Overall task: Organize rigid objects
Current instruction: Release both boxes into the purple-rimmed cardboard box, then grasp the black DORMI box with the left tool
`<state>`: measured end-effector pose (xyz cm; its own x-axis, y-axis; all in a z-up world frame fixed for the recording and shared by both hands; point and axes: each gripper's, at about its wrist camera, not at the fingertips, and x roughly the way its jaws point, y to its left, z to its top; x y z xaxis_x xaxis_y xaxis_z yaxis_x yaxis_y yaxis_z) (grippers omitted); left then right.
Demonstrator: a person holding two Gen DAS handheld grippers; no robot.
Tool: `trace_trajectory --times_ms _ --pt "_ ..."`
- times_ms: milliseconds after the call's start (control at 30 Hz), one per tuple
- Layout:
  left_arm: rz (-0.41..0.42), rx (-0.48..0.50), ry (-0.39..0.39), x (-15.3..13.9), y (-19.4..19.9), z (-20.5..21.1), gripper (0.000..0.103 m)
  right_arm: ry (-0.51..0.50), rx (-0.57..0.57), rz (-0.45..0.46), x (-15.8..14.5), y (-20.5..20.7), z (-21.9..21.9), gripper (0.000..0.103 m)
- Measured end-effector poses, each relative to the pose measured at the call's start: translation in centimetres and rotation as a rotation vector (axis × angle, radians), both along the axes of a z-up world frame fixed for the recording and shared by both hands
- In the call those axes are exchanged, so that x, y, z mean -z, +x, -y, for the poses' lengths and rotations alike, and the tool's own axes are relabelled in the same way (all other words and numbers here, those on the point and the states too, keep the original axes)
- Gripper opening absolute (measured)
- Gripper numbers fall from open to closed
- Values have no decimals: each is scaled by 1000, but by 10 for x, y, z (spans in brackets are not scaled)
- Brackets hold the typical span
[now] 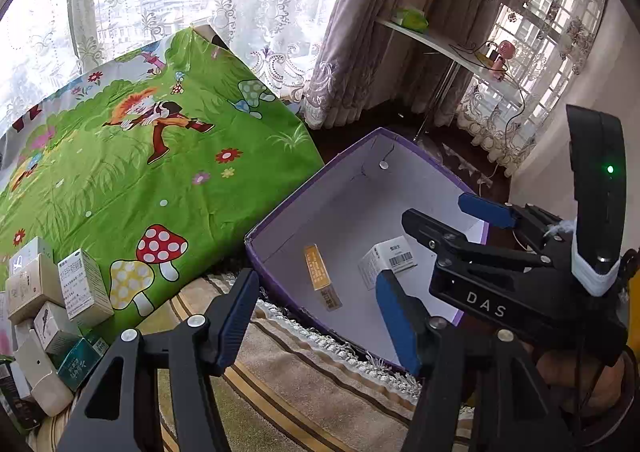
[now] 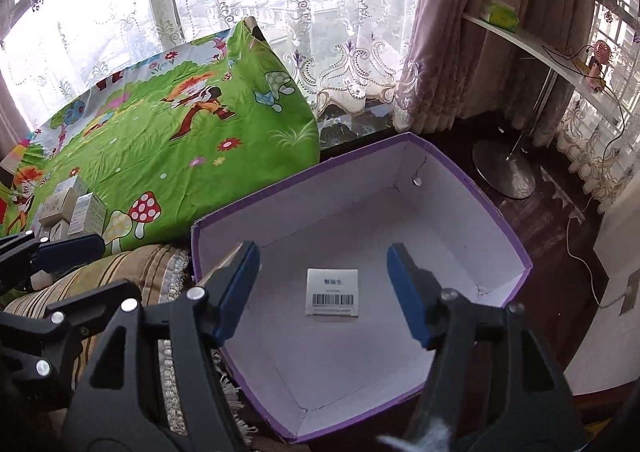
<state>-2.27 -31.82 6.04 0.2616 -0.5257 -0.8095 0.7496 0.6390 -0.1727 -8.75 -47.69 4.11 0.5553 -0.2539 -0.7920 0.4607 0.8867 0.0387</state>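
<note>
Right gripper [image 2: 322, 294]: released, nothing grasped, held over the purple box [image 2: 472, 168]. White carton [image 2: 332, 292]: lying on the box floor, frame centre. Left gripper [image 1: 318, 322]: released, empty. Step judged: deposit done; remaining cartons [image 1: 86, 288], lower left, to be fetched. Box walls to be cleared.

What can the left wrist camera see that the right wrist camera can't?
Only the left wrist view shows a slim orange box lying in the purple cardboard box, plus the whole right gripper hovering over it, fingers open and empty. Only the right wrist view shows the round metal stand base on the dark floor. Both show the small white barcode box inside the purple box, the green cartoon mushroom sheet and the pile of small boxes.
</note>
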Motion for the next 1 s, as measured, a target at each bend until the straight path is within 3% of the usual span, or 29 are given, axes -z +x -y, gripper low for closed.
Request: trace_trajectory --times_ms 133,233,300,467,567,867,1000 --pt "78 -38 -45 -9 2 -10 65 -38 -16 55 -6 2 -8 85" --pt "180 -28 -73 -22 -2 -21 68 -34 -48 94 -11 3 -15 85" --pt "206 -43 -82 -28 -1 -31 71 -15 -79 108 -14 7 -22 86" --pt "265 -181 -59 -40 11 -69 71 2 -166 148 -29 20 -47 86" --pt "338 -260 -37 -46 14 -95 71 -45 -214 147 -38 30 -69 86" --pt "230 -453 -52 -30 41 -189 71 -21 -318 160 -50 61 -114 86" --pt "232 -548 -21 -26 45 -233 71 -20 -377 129 -46 78 -139 86"
